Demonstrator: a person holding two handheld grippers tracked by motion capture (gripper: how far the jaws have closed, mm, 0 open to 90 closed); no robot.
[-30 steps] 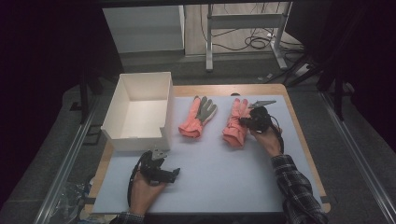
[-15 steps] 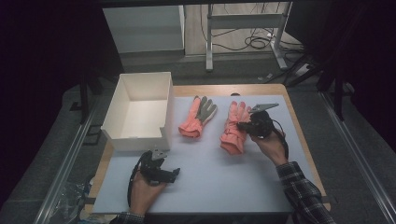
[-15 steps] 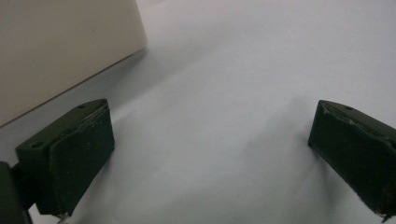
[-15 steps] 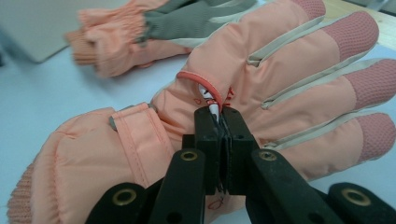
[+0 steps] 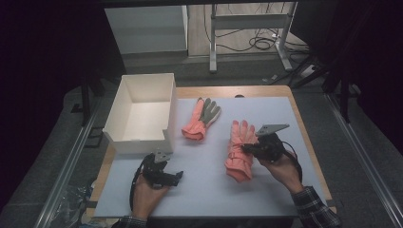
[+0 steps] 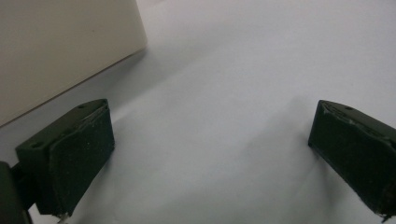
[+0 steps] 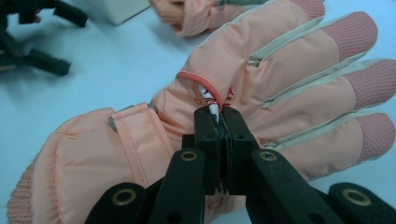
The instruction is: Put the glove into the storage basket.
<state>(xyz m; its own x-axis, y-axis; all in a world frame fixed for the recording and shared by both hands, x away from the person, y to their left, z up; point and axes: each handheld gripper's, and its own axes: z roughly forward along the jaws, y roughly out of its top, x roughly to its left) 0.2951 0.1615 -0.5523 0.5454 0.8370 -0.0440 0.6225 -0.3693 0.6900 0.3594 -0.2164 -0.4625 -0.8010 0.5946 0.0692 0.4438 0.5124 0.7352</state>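
The step in hand looks like packing a pair of gloves into the box (image 5: 142, 111), and the near glove (image 5: 238, 151) is the one being worked. It lies flat on the white worktop (image 5: 247, 194), right of centre, fingers pointing away from the person and cuff toward them. The right gripper (image 5: 243, 148) comes at it from the right side, and in the right gripper view its jaws are closed on the small tag (image 7: 211, 103) that hangs from the red loop (image 7: 198, 79) on the back of the glove; the pads meet with almost nothing but that tag between them. The grip is on the tag alone, not on the fabric, so I judge it a thin hold. The other glove (image 5: 202, 118) lies farther off, just beside the box's right wall, untouched. The left gripper (image 5: 175, 176) rests on the worktop near the box's front corner, its jaws wide apart with bare worktop between them. The next move calls for lifting the near glove by the tag, carrying it left over the other glove and above the box's rim, then letting go inside. The lift should be gentle, since the tag could slip or the glove swing; the idle left gripper could steady the cuff.
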